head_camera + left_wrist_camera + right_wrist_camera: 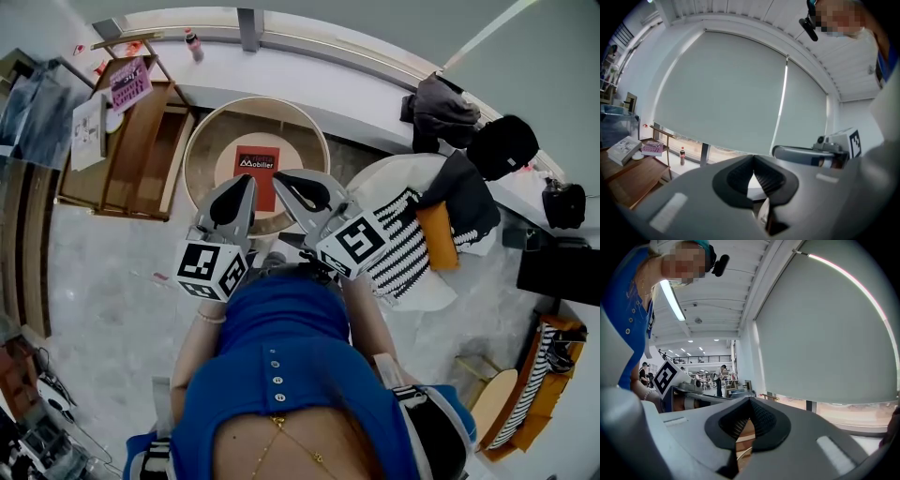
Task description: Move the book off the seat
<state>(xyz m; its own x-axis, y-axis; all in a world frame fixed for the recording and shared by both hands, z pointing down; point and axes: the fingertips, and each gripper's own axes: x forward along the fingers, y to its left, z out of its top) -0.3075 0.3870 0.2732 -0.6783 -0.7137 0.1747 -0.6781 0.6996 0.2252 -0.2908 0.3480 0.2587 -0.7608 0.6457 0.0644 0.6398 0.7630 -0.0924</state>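
A red book point(256, 161) lies flat on a round, wood-rimmed seat point(201, 141) in the head view. Both grippers hover over its near half, side by side, their tips covering the book's lower corners. My left gripper point(248, 180) is shut with nothing in it; in its own view the jaws point(753, 171) meet, pointing towards a window blind. My right gripper point(279, 180) is likewise shut and empty, and its jaws point(749, 411) are closed in the right gripper view. Neither gripper view shows the book. Whether either tip touches the book I cannot tell.
A wooden side chair point(141, 141) at the left carries a pink magazine point(130, 82) and a white booklet point(88, 131). A small bottle point(194, 44) stands on the white sill. To the right is a white armchair point(394, 178) with a striped cushion point(406, 246), clothes and a black cap point(502, 145).
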